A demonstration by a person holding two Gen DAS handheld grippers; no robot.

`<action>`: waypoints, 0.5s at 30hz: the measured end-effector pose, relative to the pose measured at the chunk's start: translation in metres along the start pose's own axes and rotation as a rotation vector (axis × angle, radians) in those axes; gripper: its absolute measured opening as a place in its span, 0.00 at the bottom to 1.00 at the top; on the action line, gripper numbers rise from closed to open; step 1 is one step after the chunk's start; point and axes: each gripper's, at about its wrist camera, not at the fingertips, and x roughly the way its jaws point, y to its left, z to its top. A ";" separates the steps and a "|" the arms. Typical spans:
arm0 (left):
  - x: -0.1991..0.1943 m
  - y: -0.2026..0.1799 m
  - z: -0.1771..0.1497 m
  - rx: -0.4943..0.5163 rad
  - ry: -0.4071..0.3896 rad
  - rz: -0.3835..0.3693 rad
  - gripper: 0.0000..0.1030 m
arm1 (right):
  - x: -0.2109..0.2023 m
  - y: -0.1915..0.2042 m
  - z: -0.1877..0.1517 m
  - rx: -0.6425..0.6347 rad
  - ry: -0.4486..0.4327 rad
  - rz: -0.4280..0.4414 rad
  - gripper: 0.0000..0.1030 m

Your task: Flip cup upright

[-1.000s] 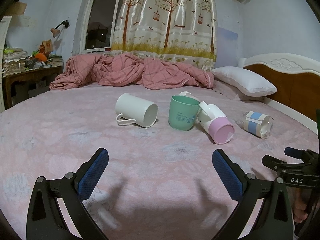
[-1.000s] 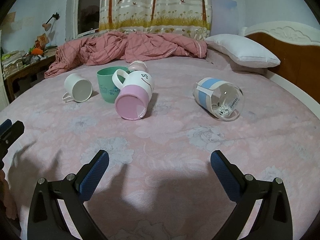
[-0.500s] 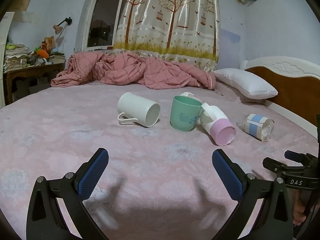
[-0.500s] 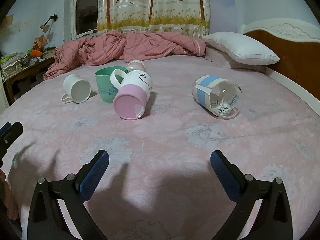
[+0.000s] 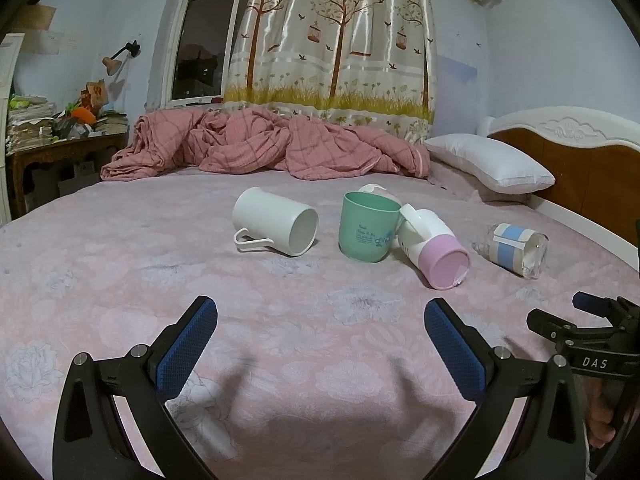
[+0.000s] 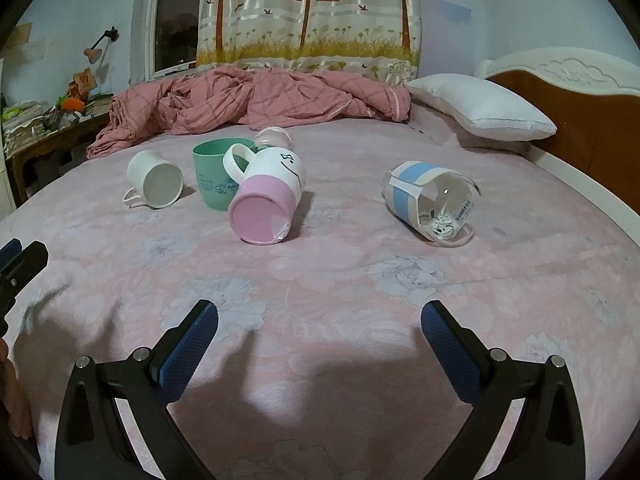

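Note:
Several cups lie on the pink bed. A white mug (image 5: 276, 226) (image 6: 155, 179) lies on its side, mouth toward me. A green cup (image 5: 368, 226) (image 6: 218, 172) stands upright. A white-and-pink mug (image 5: 434, 246) (image 6: 266, 200) lies on its side against it, base toward me. A clear cup with a blue band (image 5: 514, 246) (image 6: 434, 200) lies on its side at the right. A small pink cup (image 6: 273, 137) sits behind the green one. My left gripper (image 5: 320, 340) and right gripper (image 6: 320, 340) are open and empty, well short of the cups.
A crumpled pink quilt (image 5: 260, 148) lies at the far side of the bed and a white pillow (image 5: 488, 162) by the wooden headboard (image 5: 592, 164) at the right. A cluttered desk (image 5: 52, 136) stands at the far left. The bedsheet (image 6: 320, 276) lies between grippers and cups.
Both grippers have tilted up and lowered slightly, so the cups sit a little lower in view. The cups have not moved. Both grippers stay open.

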 end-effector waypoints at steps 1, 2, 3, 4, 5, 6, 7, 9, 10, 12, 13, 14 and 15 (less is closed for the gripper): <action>0.000 0.000 0.000 0.000 0.000 0.000 1.00 | 0.000 0.000 0.000 -0.001 -0.001 -0.001 1.00; 0.000 0.000 0.000 0.001 -0.002 0.001 1.00 | 0.000 0.000 0.000 -0.001 0.000 -0.001 1.00; -0.001 0.000 0.000 0.004 -0.005 0.002 1.00 | 0.000 0.000 0.000 -0.001 0.000 0.000 1.00; 0.000 0.000 0.000 0.004 -0.007 0.002 1.00 | 0.000 0.000 0.000 -0.002 0.001 0.000 1.00; 0.000 0.000 0.000 0.005 -0.009 0.002 1.00 | 0.000 0.000 0.000 -0.002 0.002 0.000 1.00; -0.001 0.000 0.000 0.006 -0.011 0.002 1.00 | -0.001 0.000 0.000 -0.001 0.000 -0.001 1.00; 0.000 0.001 0.000 0.007 -0.011 0.002 1.00 | -0.001 0.000 0.000 -0.001 -0.001 -0.001 1.00; -0.001 0.000 0.000 0.007 -0.009 0.002 1.00 | 0.000 0.000 0.000 -0.002 -0.001 -0.001 1.00; -0.001 0.000 0.000 0.007 -0.010 0.002 1.00 | 0.000 0.000 0.000 -0.003 0.000 -0.001 1.00; 0.000 0.000 0.000 0.006 -0.010 0.002 1.00 | -0.001 0.000 0.000 -0.002 0.000 -0.001 1.00; 0.000 0.000 -0.001 0.007 -0.010 0.002 1.00 | -0.001 0.000 0.000 -0.001 -0.001 -0.001 1.00; -0.001 0.000 -0.001 0.007 -0.009 0.002 1.00 | 0.000 0.000 0.000 -0.001 -0.001 -0.002 1.00; -0.001 0.000 -0.001 0.007 -0.010 0.002 1.00 | 0.000 0.001 0.000 -0.002 0.001 -0.001 1.00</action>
